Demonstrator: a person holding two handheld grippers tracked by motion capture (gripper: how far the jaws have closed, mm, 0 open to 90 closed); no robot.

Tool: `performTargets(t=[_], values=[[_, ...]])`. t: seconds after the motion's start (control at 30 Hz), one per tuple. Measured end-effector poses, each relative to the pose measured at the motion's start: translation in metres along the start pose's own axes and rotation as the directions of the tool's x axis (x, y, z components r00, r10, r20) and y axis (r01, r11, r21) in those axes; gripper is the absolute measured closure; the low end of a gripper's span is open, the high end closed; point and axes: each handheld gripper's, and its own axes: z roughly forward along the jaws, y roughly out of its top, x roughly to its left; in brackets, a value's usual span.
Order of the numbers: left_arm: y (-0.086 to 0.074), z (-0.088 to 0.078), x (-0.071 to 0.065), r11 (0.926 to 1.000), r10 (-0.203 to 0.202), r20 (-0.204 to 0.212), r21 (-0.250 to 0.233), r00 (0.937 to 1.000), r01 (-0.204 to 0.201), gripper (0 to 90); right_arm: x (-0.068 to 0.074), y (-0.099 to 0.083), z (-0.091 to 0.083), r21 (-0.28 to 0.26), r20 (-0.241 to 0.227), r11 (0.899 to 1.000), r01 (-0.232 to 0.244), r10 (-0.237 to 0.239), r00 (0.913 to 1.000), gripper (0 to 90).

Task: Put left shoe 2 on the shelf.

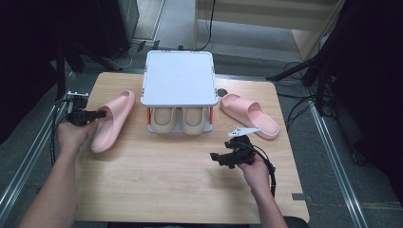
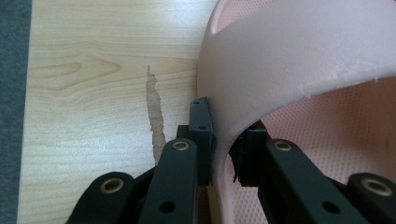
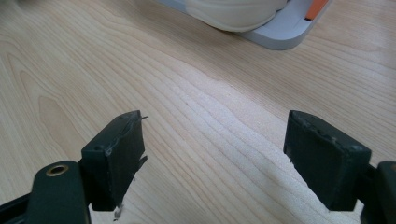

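The left claw (image 1: pixel 101 114), held level with the forearm reaching in from the table's (image 1: pixel 157 180) left edge, is clamped on the strap of the pink slipper (image 1: pixel 113 121) lying left of the shoe rack (image 1: pixel 178 78). The right claw (image 1: pixel 219 158) hovers low over bare wood, jaws wide apart, pointing left.

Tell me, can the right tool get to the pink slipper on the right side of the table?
Probably yes. The right tool is open and holds nothing, and only bare table lies between it and the pink slipper on the right. The white-topped rack stands off to the side, out of the way.
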Motion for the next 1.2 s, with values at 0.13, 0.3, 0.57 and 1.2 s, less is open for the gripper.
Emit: performTargets(t=[0.13,0.3,0.57,1.2], values=[[0.002,-0.007,0.001,0.9989,-0.044,0.032,-0.017,0.9985,0.044,80.5,0.002,0.0,0.001,0.002,-0.003,1.0,0.006,-0.006,1.0,20.8],[0.012,-0.015,-0.005,0.9987,-0.048,0.031,-0.018,0.9984,0.049,80.5,0.003,0.0,-0.001,-0.006,-0.005,1.0,0.002,-0.002,1.0,20.8],[0.044,-0.03,-0.013,0.9995,-0.03,0.015,0.002,0.9994,0.03,79.7,0.005,0.002,0.003,-0.002,-0.021,1.0,0.018,-0.018,0.9996,20.8],[0.134,-0.064,-0.073,0.9983,0.058,-0.029,-0.007,0.9979,-0.058,79.6,0.005,0.005,0.004,-0.022,-0.045,1.0,0.018,-0.019,0.9988,20.8]])
